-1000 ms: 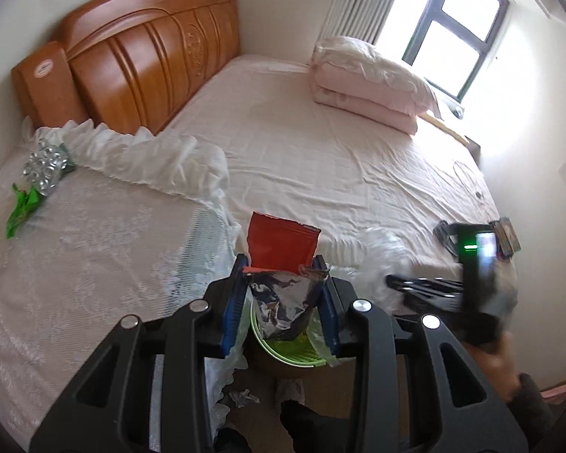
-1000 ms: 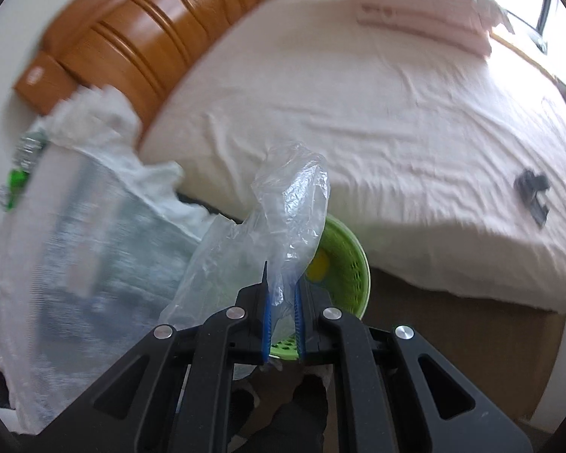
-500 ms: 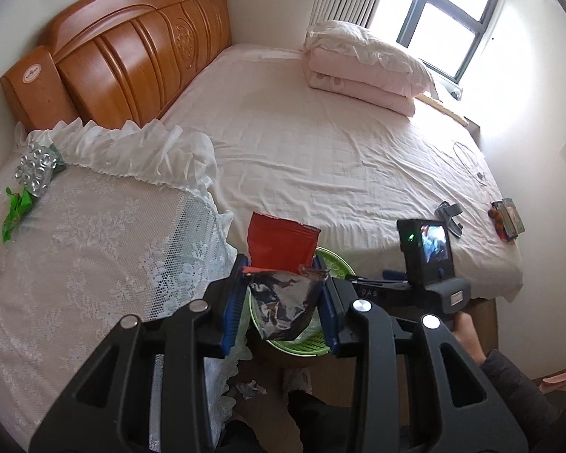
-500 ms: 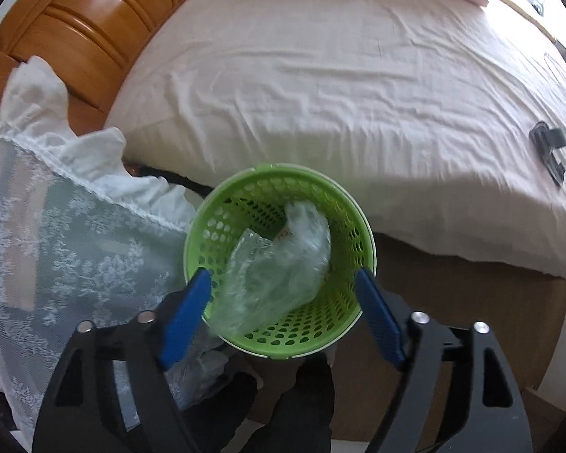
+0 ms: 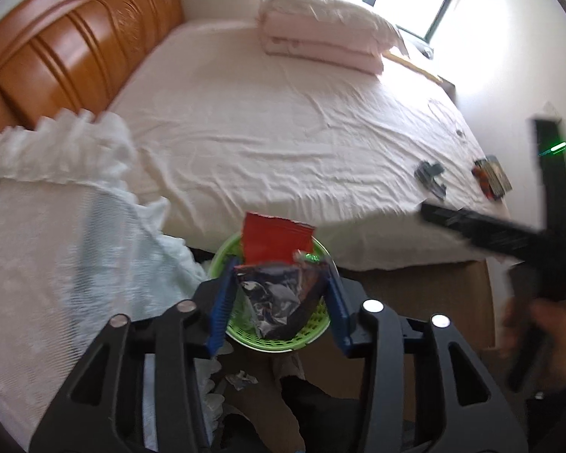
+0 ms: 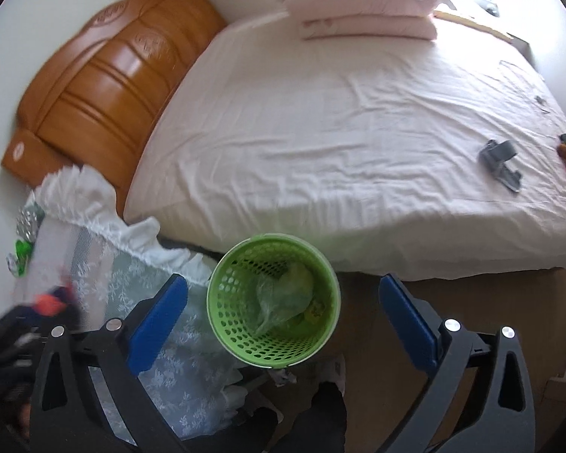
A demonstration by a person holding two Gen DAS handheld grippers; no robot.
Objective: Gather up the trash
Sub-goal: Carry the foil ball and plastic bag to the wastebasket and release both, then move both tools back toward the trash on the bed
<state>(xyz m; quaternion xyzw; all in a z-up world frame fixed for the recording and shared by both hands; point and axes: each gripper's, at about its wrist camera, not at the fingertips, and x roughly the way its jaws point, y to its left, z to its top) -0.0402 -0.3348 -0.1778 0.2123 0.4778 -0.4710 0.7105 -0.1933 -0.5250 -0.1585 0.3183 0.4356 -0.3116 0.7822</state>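
Observation:
A red snack bag [image 5: 275,239] with a crumpled silver inside sits between the blue pads of my left gripper [image 5: 280,264], right above the green mesh basket [image 5: 279,343] on the floor. The jaws are opening, and the bag's upper corners still touch both pads. My right gripper [image 6: 282,281] hangs above the same basket [image 6: 217,302] with its jaws spreading wide and nothing between them. A clear plastic bag [image 6: 283,298] lies inside the basket. The right gripper's body [image 5: 509,241] shows blurred at the right of the left wrist view.
A lace-covered table [image 6: 105,271] stands left of the basket, with foil [image 6: 28,222] and a green wrapper [image 6: 20,249] at its far edge. The bed [image 6: 339,132] lies behind, with a grey object [image 6: 500,160] on it. A crumpled scrap [image 6: 283,375] lies on the floor.
My right gripper opened and let the clear plastic bag drop into the basket, then rose. My left gripper came down over the basket with the snack bag and its jaws parted a little.

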